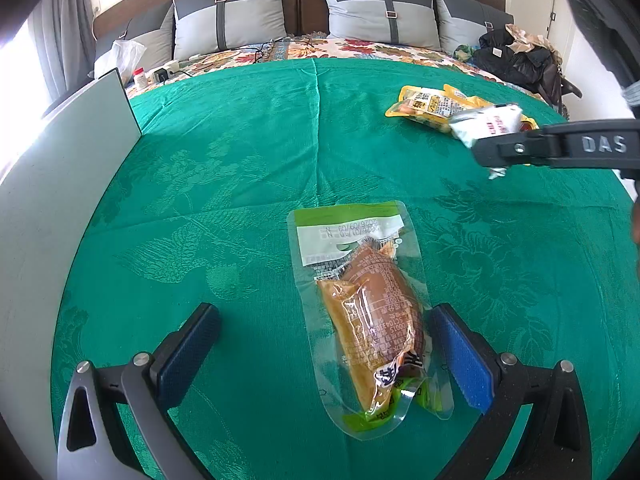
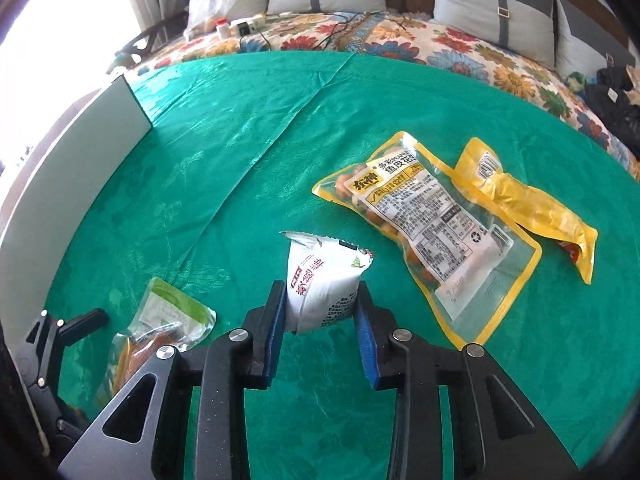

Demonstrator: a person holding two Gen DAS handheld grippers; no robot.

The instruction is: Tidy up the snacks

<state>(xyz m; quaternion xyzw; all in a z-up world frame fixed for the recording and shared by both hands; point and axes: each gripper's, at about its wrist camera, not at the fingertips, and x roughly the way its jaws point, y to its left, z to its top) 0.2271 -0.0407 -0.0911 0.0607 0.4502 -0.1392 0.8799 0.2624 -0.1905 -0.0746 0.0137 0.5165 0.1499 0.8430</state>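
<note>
**Two tongs, one free pouch: it lies dead ahead of the left pair, lengthwise**

Four snacks in view on the green cloth (image 1: 240, 140); can't tell if it covers a tabletop or the bed itself.

- Left tongs (image 1: 324, 344): spread wide, nothing held. The clear pouch (image 1: 368, 312) with the brown snack and green label sits between the two fingers, closer to the blue pad on the tongs' right side; it looks to touch or nearly touch that pad, well apart from the other.
- Long axis of the pouch runs roughly along the tongs' forward direction, slightly skewed. So the fingers already straddle its narrow width. My read: closing here would pinch across the short side, near the pouch's close end. A small shift to the tongs' right would centre it first.
- Right tongs (image 2: 320, 312): narrowed onto the white packet (image 2: 320, 280), held upright off the cloth, top end pointing forward.
- Ahead and to the right of the right tongs: yellow-edged peanut bag (image 2: 432, 224), with a yellow pouch (image 2: 528, 204) just beyond it, edges overlapping or touching.
- The left tongs are clearly the nearer pair for the clear pouch; from the right view it lies low on that pair's left.
- Grey board (image 1: 52, 184) stands off to the left of the left tongs; purpose unclear.
</note>
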